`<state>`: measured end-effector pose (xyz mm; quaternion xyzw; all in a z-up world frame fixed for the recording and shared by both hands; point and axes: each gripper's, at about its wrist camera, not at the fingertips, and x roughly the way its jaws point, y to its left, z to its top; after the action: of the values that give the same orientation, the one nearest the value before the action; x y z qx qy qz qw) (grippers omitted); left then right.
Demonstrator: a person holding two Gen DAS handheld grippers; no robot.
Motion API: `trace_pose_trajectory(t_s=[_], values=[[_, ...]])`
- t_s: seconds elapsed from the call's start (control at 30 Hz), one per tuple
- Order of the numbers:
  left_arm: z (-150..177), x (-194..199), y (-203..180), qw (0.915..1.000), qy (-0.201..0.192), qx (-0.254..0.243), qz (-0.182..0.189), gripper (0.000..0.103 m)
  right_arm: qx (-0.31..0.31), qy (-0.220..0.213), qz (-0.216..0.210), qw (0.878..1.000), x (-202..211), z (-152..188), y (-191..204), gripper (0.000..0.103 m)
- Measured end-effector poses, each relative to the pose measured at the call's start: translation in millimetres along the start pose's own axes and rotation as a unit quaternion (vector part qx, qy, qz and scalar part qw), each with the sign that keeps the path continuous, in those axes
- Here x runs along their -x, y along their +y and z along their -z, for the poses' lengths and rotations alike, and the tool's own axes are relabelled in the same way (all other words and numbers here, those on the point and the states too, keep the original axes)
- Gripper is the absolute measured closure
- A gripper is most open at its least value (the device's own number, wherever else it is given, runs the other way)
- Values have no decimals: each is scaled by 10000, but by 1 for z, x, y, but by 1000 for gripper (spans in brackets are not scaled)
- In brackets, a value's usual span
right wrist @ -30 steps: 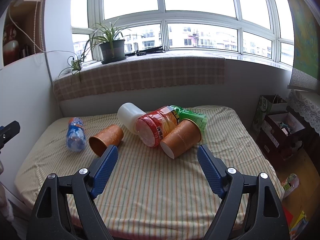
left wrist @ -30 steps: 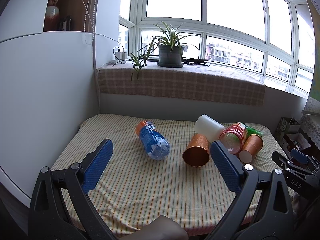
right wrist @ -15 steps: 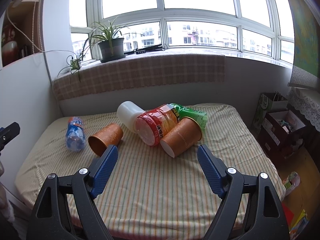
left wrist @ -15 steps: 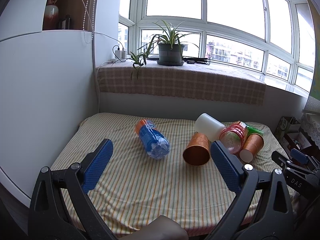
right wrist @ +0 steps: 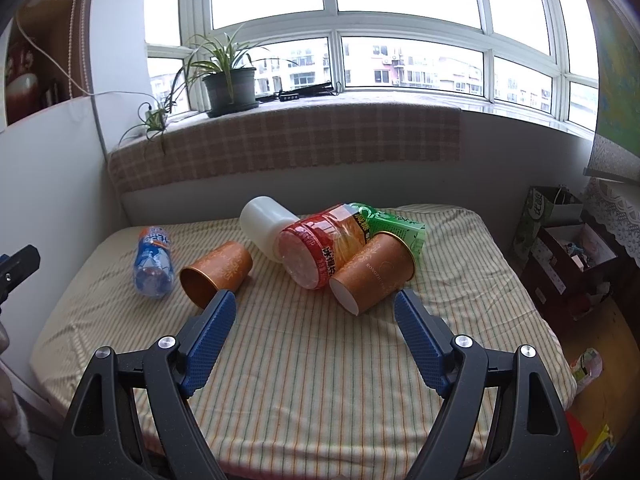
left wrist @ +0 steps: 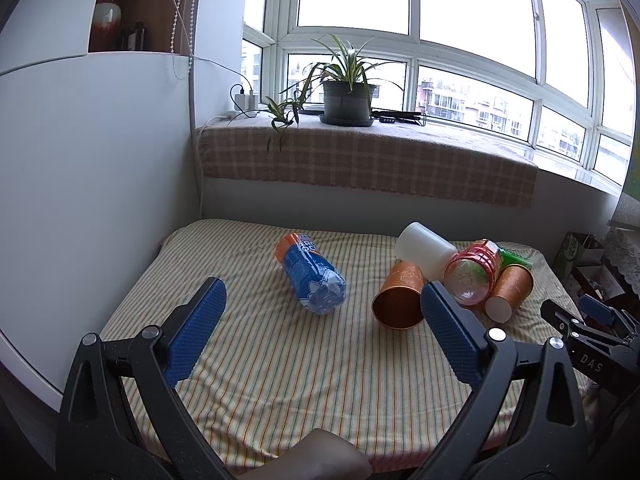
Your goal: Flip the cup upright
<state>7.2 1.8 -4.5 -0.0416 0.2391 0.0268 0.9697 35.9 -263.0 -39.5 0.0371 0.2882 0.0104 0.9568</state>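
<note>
- Left gripper [left wrist: 322, 312]: fingers spread wide and empty, hovering above the near part of the striped bed [left wrist: 280, 380]. Against the frames of the past second its view has barely shifted; the approach looks hardly begun.
- Bottle [left wrist: 312, 276]: blue-labelled, lying on its side just beyond the gap between the left fingers, apart from the cups.
- Open cup [left wrist: 398, 300]: copper-coloured, on its side with its mouth turned toward the left gripper, just inside the right-hand finger [left wrist: 450, 340] in that view and well ahead of it. Judged the likeliest cup for flipping, since nothing leans on its near side; not yet touched.
- White cup [left wrist: 424, 248]: on its side behind the open cup, resting against the red jar [left wrist: 474, 280].
- Second cup [right wrist: 374, 276]: copper-coloured, base toward the right gripper, lying against the red jar and a green carton [right wrist: 394, 226], just ahead of the gap between the right fingers.
- Right gripper [right wrist: 314, 320]: fingers also wide apart, holding nothing, hanging over the bed short of the pile. It has edged slightly closer over the last second, the pile sitting a touch lower in its view; no cup has moved, so the flip has not started.
</note>
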Motion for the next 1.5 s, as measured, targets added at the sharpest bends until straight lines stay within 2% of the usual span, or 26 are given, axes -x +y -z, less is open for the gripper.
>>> trace_pose_trajectory(t_s=[0.3,0.53,0.9,1.13,1.5], values=[[5,-11,8,9995,289,85,70,4,282,256,-291,9989,-25,-13,7,22],[16,-22,18,9983,567,90,-32,4,513,439,-538,9963,-48,-32,12,22],[28,-20,37,9966,763,294,-87,4,892,984,-794,9880,-109,-72,29,22],[33,-18,51,9953,809,473,-227,4,1649,1472,-824,9718,-163,-98,51,22],[37,-17,67,9934,886,619,-396,4,2213,2560,-947,9362,-245,-106,78,22]])
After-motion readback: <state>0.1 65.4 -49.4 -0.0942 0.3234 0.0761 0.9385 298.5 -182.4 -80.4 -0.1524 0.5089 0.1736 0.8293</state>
